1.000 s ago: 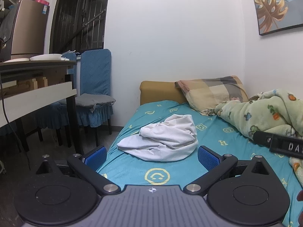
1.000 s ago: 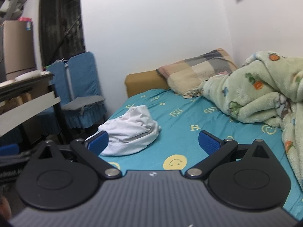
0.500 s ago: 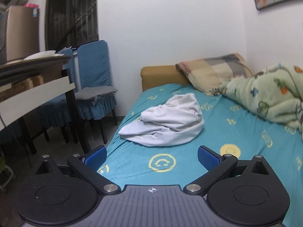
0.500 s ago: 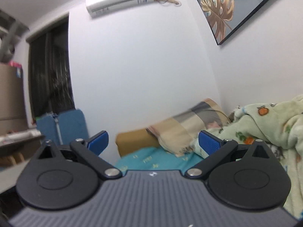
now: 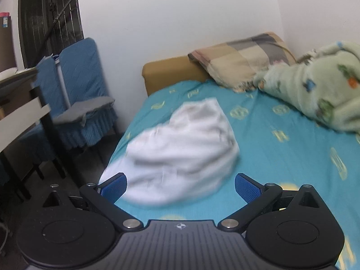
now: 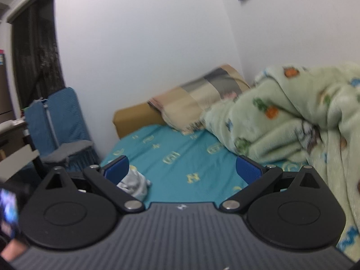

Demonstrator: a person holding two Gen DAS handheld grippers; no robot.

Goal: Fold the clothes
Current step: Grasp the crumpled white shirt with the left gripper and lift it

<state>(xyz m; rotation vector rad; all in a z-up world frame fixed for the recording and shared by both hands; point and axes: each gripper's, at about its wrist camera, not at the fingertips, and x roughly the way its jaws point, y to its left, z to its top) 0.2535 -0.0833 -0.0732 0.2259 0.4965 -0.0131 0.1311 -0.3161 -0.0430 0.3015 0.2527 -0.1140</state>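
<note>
— Where's the thing to be folded?

— That white garment, bunched in a heap near the left edge of the bed, toward the foot. It's crumpled, nothing laid flat, so I'd say the folding hasn't begun.

— And the left gripper?

— Held low, pointed straight at the heap, its blue fingers spread wide on either side of the near edge of the cloth. It grips nothing. Wide like that, it looks ready to take a bite of fabric.

— The right gripper?

— Also spread apart and empty. It's aimed more up the bed, at the bare sheet between the heap and the green blanket. From its camera only a bit of the white cloth peeks out by its left finger.

— Why is the blanket shoved over there?

— My guess: it's piled along the right edge, against the wall, with the pillow up at the head, to leave the middle of the sheet free for spreading the garment out.

— Anything awkward?

— The heap sits close to the left edge; a careless tug might drag it off toward the chair.
</note>
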